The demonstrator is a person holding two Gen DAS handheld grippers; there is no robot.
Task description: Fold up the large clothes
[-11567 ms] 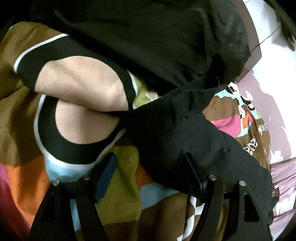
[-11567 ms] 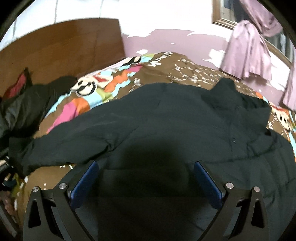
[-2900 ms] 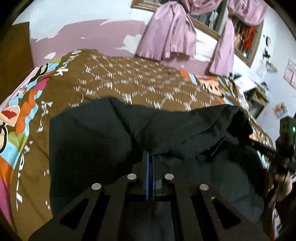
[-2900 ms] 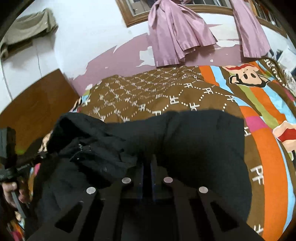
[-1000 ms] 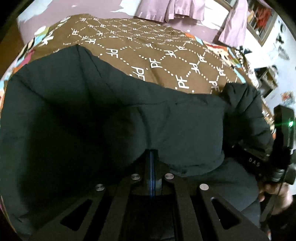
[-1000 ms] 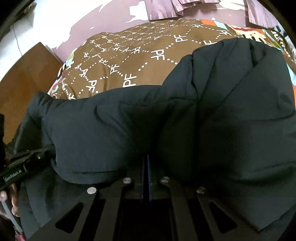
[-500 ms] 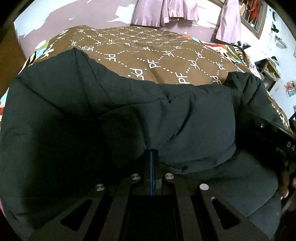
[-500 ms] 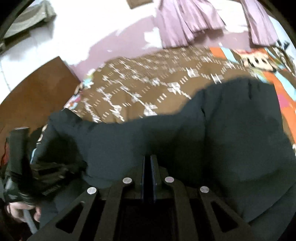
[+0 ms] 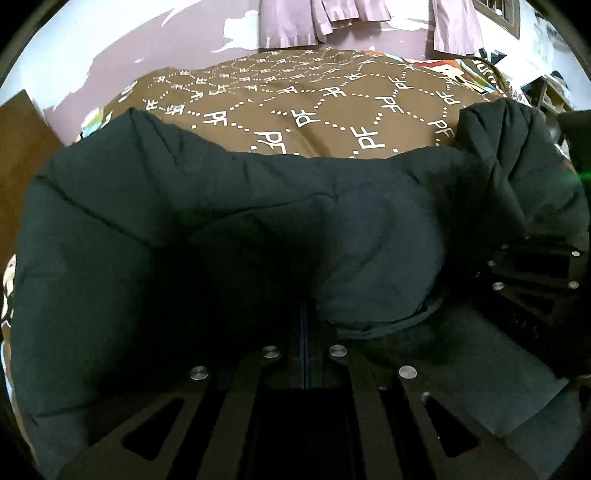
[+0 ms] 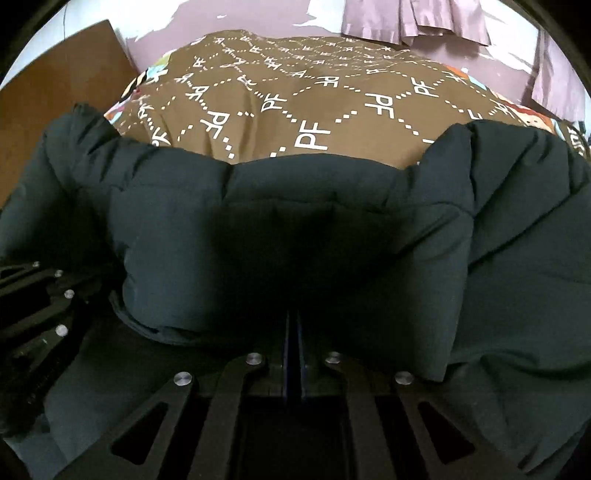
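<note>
You held the black puffer jacket (image 9: 229,206) at its near edge with both tools over the brown "PF" bedspread (image 9: 317,110); your left gripper (image 9: 304,332) was pinched shut on a fold of the padded cloth, its blue pads pressed together with the fabric bulging up just beyond them; your right gripper (image 10: 293,332) was clamped the same way on the jacket (image 10: 295,221), no gap showing between its jaws; each tool's black frame showed at the edge of the other's view, so the two grips sat close together along the same hem.

The jacket lay across the near part of the bed, bunched and doubled; a thick padded layer rested over a flatter layer nearest you, and puffy ends rose at the far left and far right; the far half of the bedspread lay bare up to the purple wall (image 9: 155,48) and mauve curtains (image 9: 317,18); a wooden headboard (image 10: 62,70) stood at the left.

By the look of it, one fold was underway or just made, with the lifted edge not yet released; what likely remained was to lay that edge down flat, tuck in the bulging side ends and fold again into a compact bundle; whether the sleeves were already turned inside could not be told.
</note>
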